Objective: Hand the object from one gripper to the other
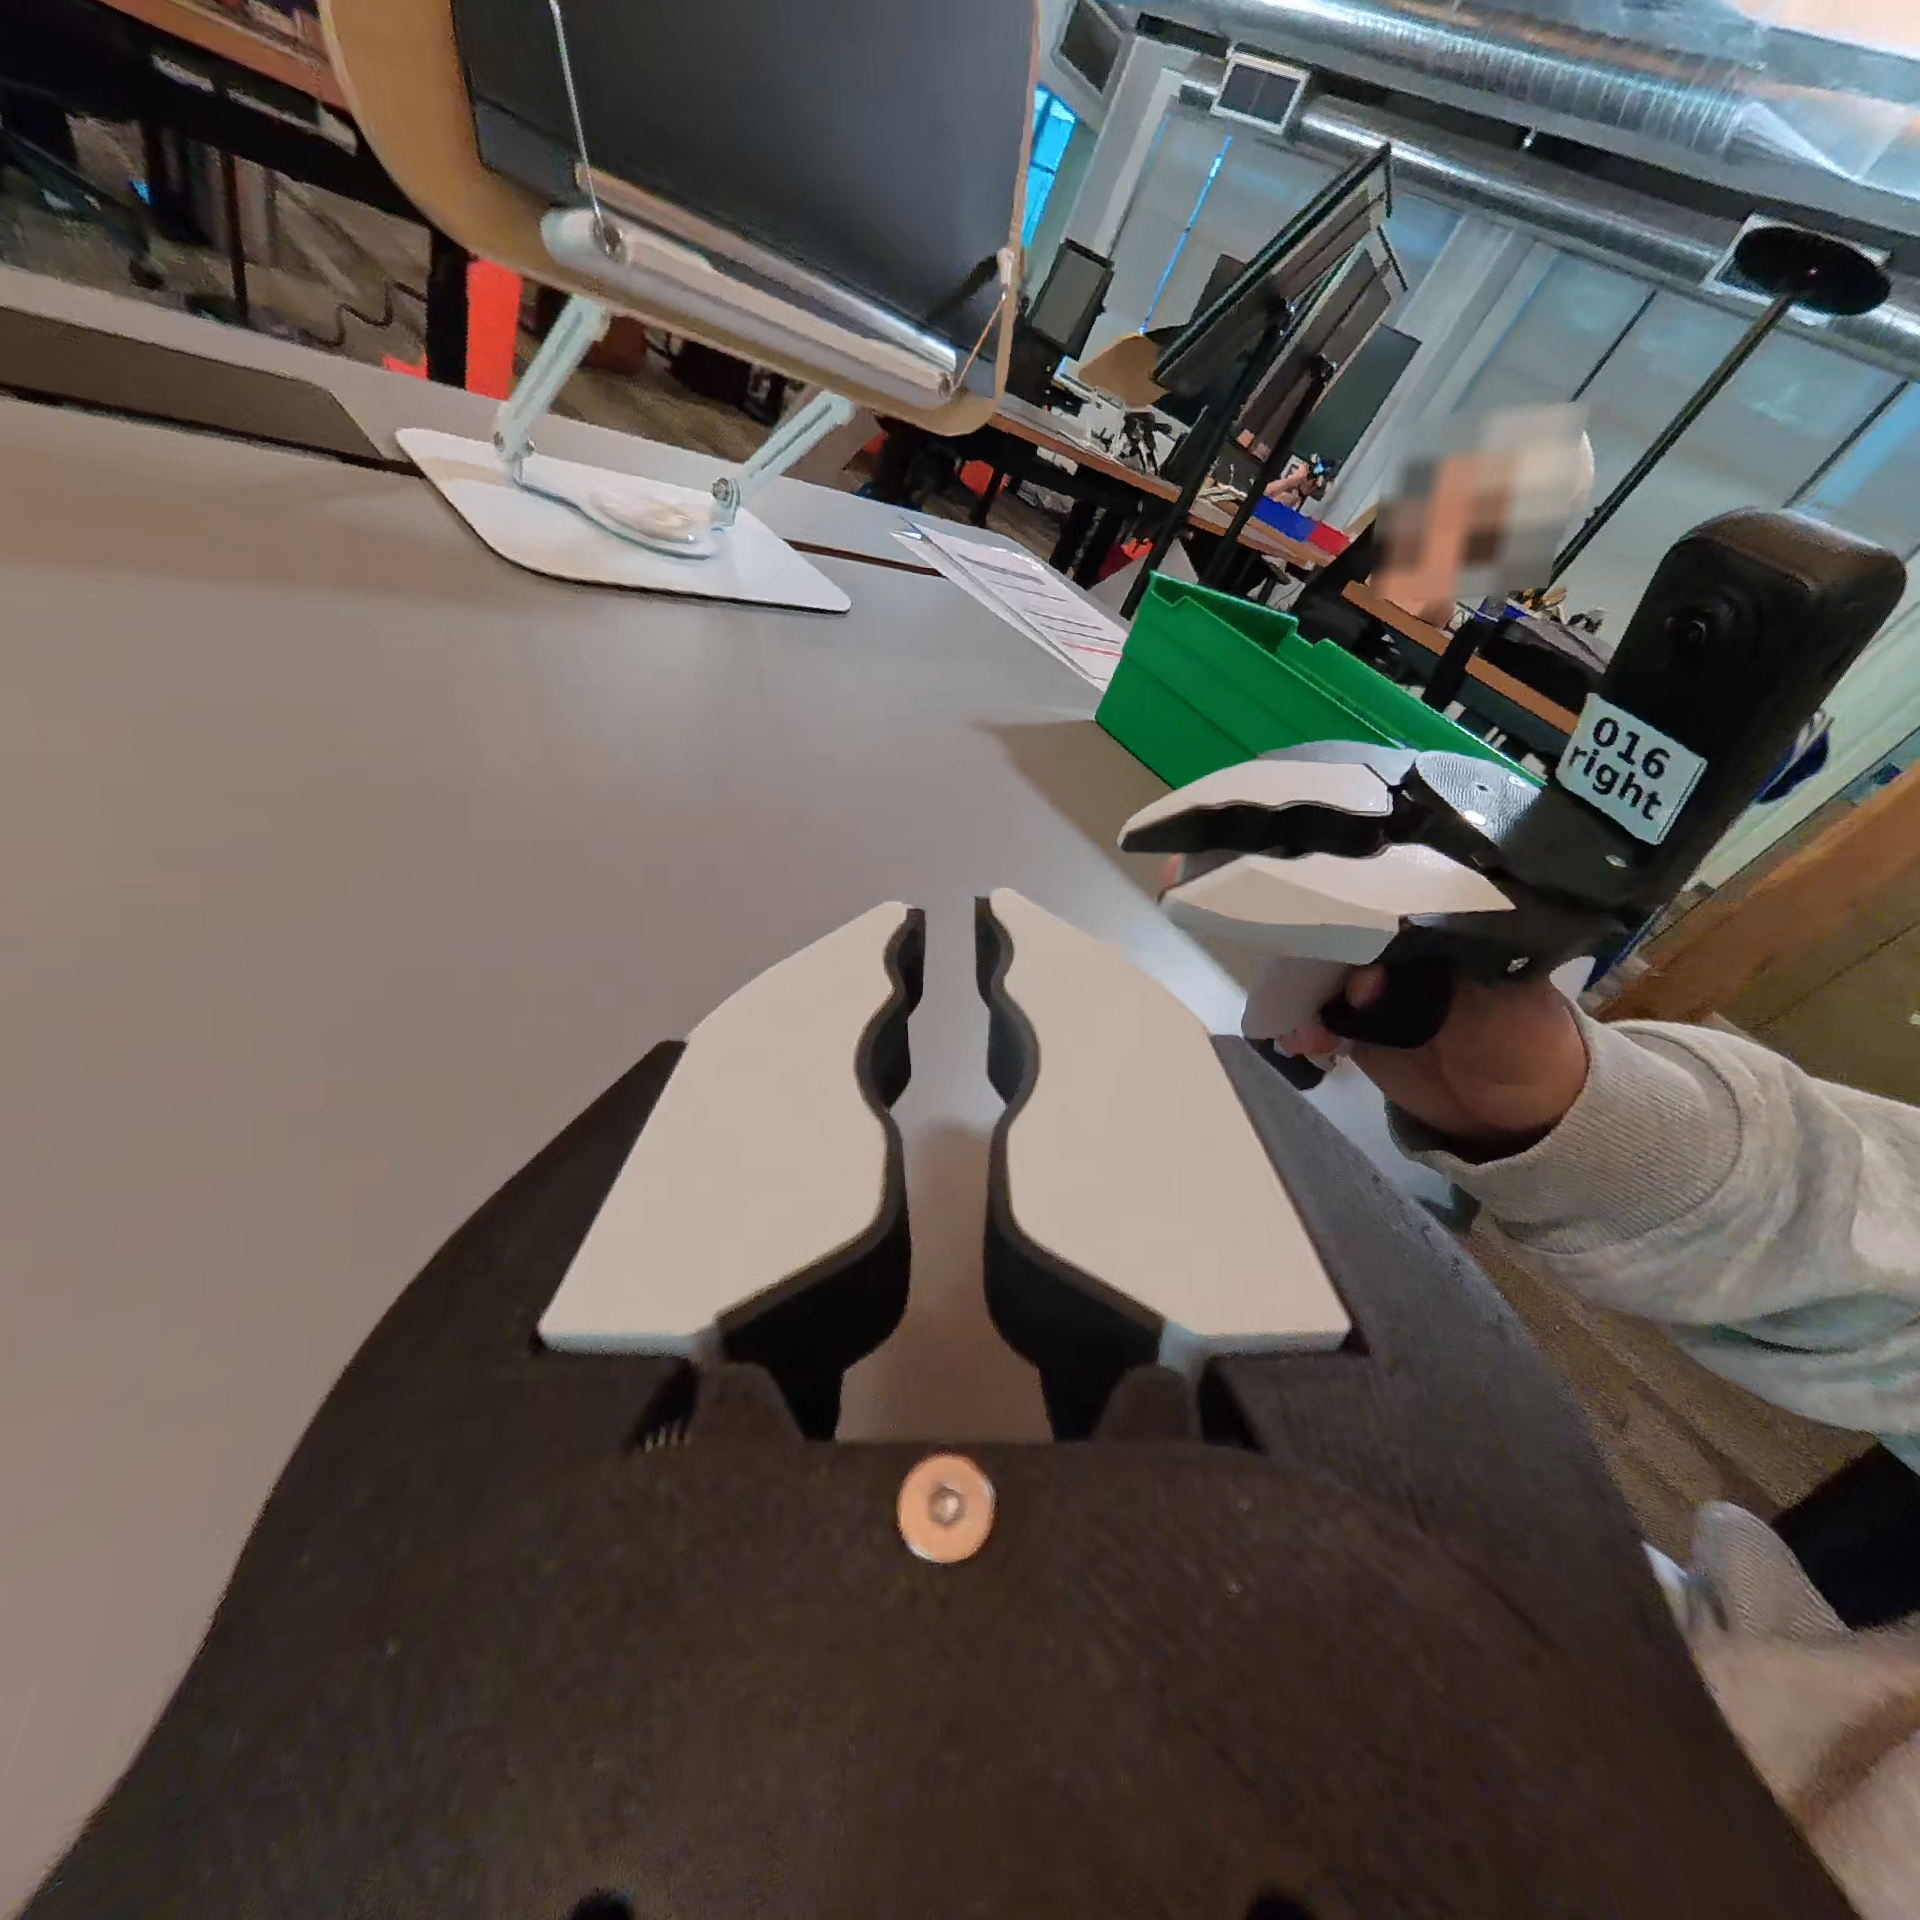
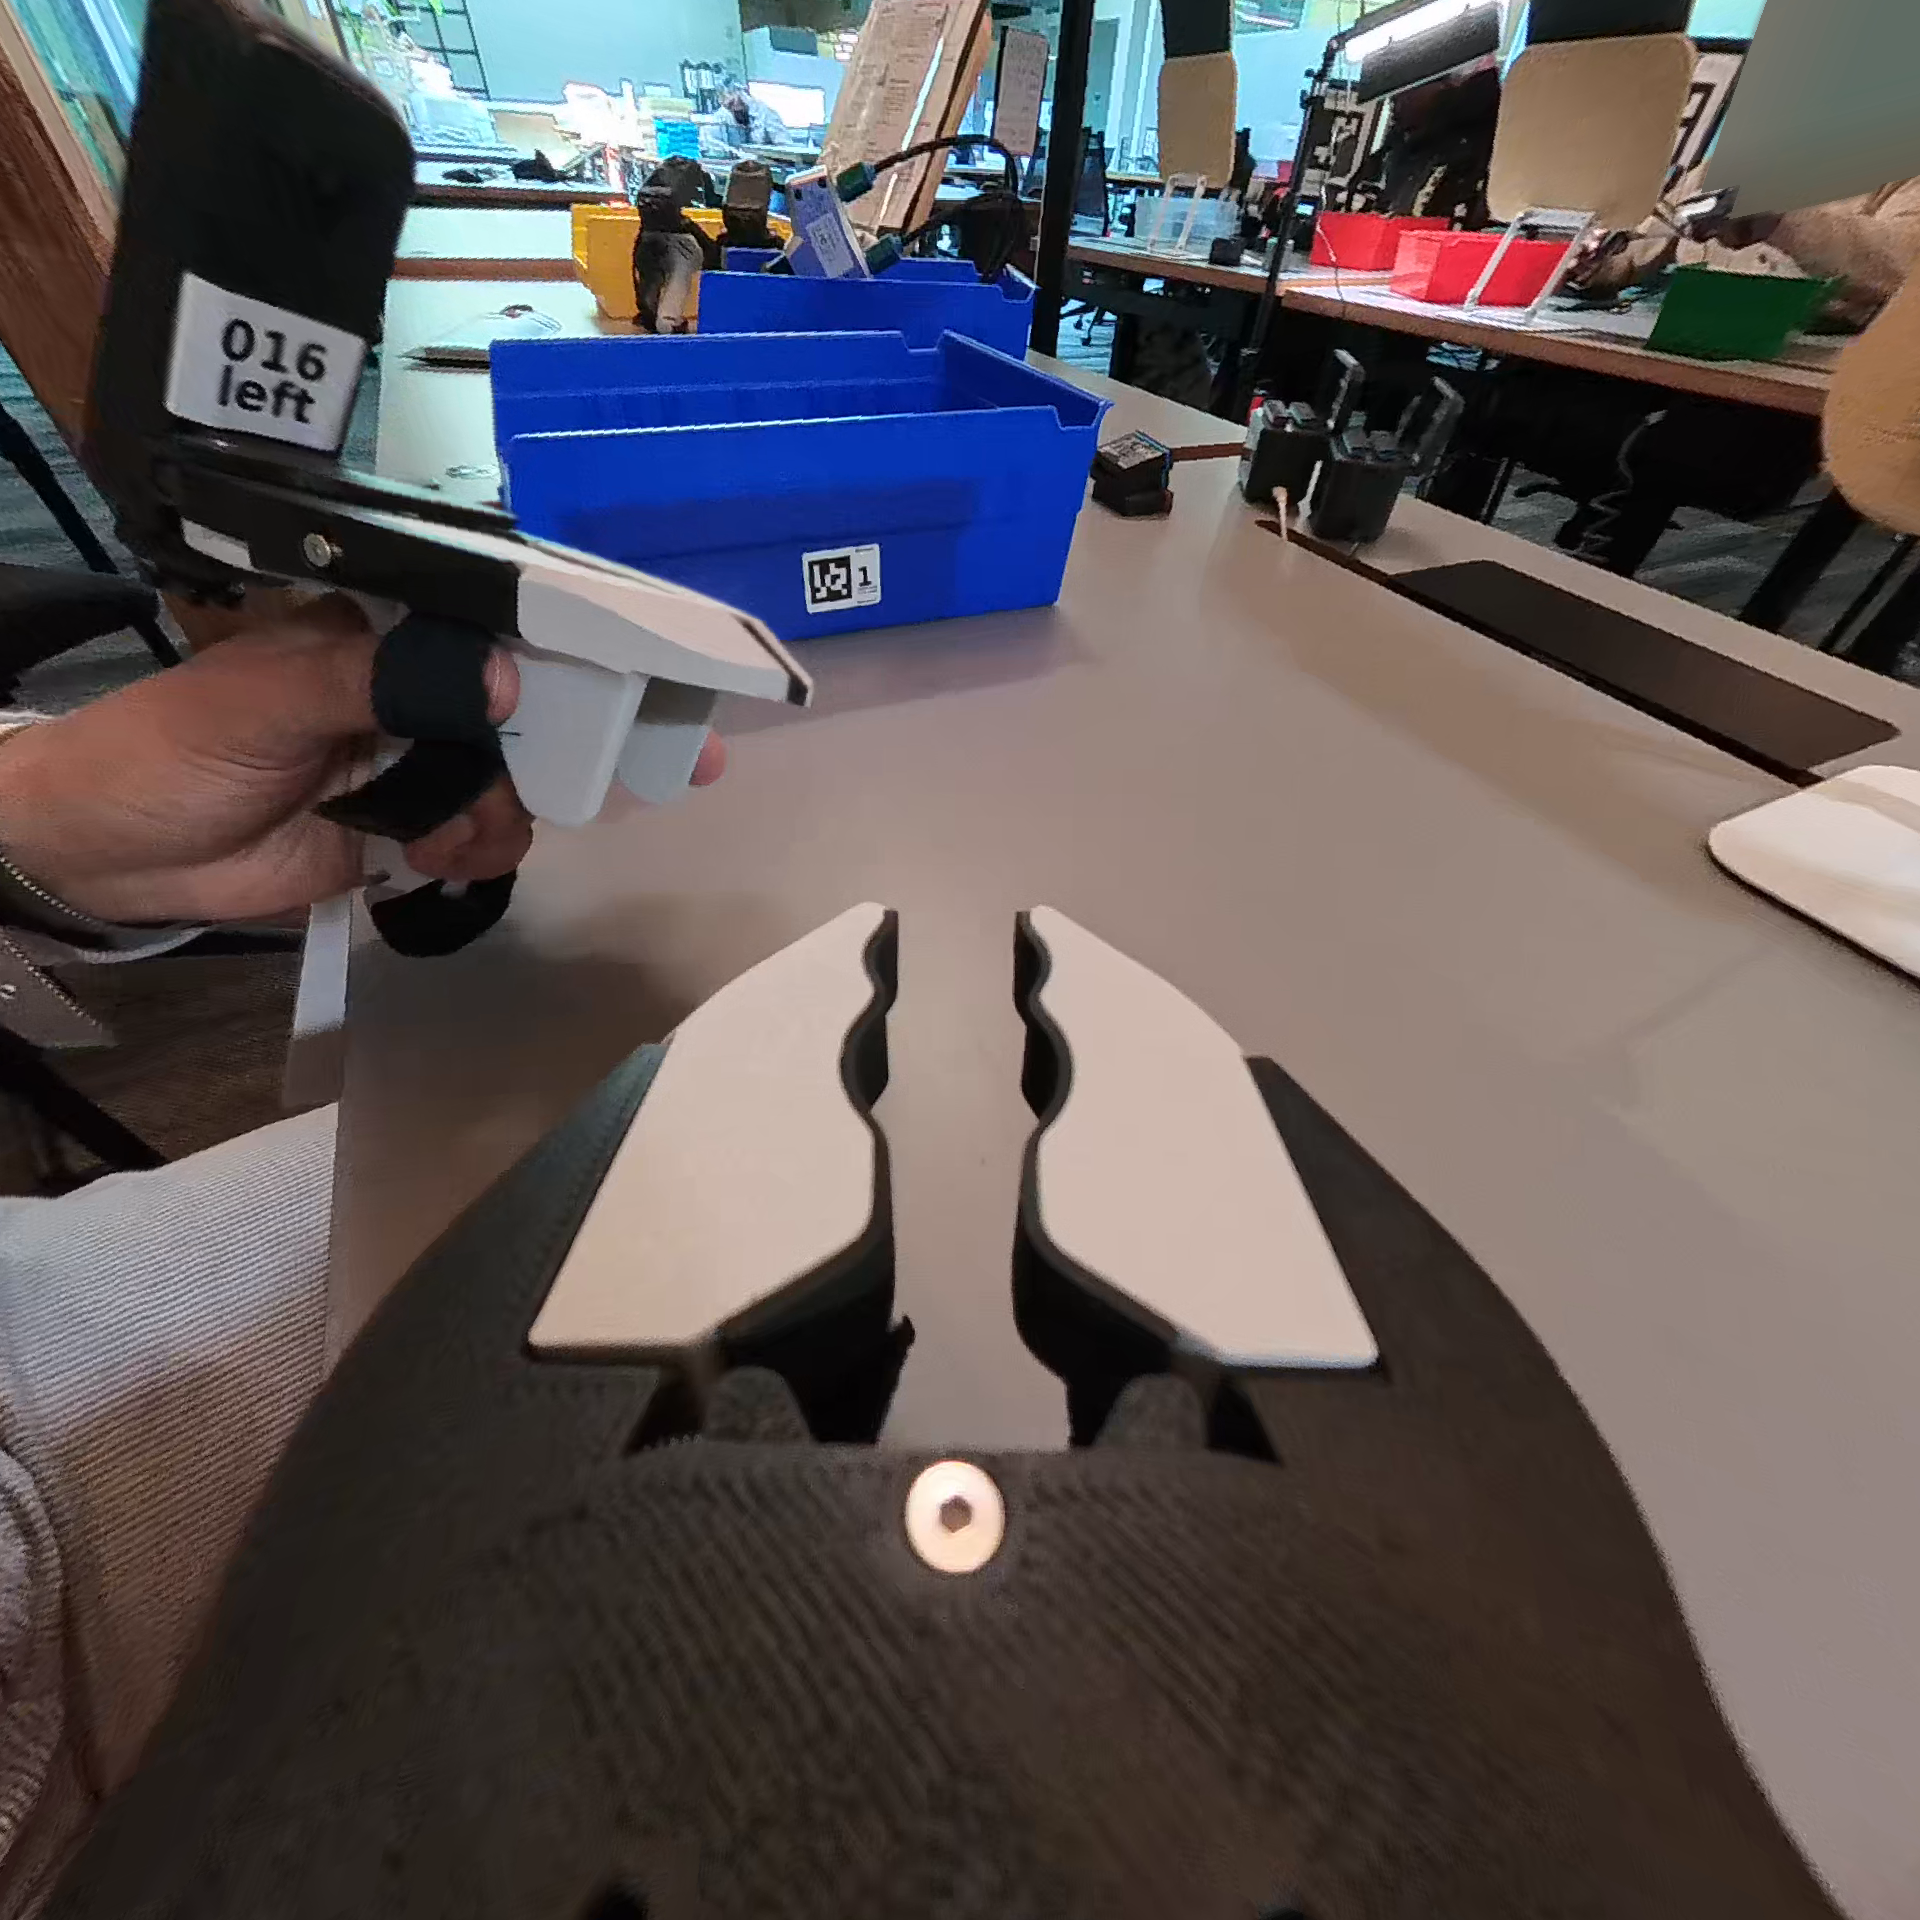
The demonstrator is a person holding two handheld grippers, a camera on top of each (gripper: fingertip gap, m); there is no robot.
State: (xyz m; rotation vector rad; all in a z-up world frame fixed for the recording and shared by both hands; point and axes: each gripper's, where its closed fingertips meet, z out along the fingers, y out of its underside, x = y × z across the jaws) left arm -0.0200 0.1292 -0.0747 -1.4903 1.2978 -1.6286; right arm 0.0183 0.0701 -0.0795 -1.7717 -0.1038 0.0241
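Note:
My left gripper [image 1: 948, 914] hovers over the grey table [image 1: 416, 831], its jaws a narrow gap apart with nothing between them. My right gripper [image 2: 954, 920] is open a little wider and is also empty. Each gripper shows in the other's view: the right one [image 1: 1153, 857] sits to the right of the left one's tips, and the left one [image 2: 800, 686] is at the upper left, held in a hand. No object to hand over shows in either view.
A blue bin [image 2: 790, 488] stands ahead of the right gripper, with another blue and a yellow bin behind it. A green bin [image 1: 1226, 686], a paper sheet [image 1: 1039, 603] and a monitor stand's white base [image 1: 623, 530] sit on the table. Black battery chargers [image 2: 1340, 457] stand far right.

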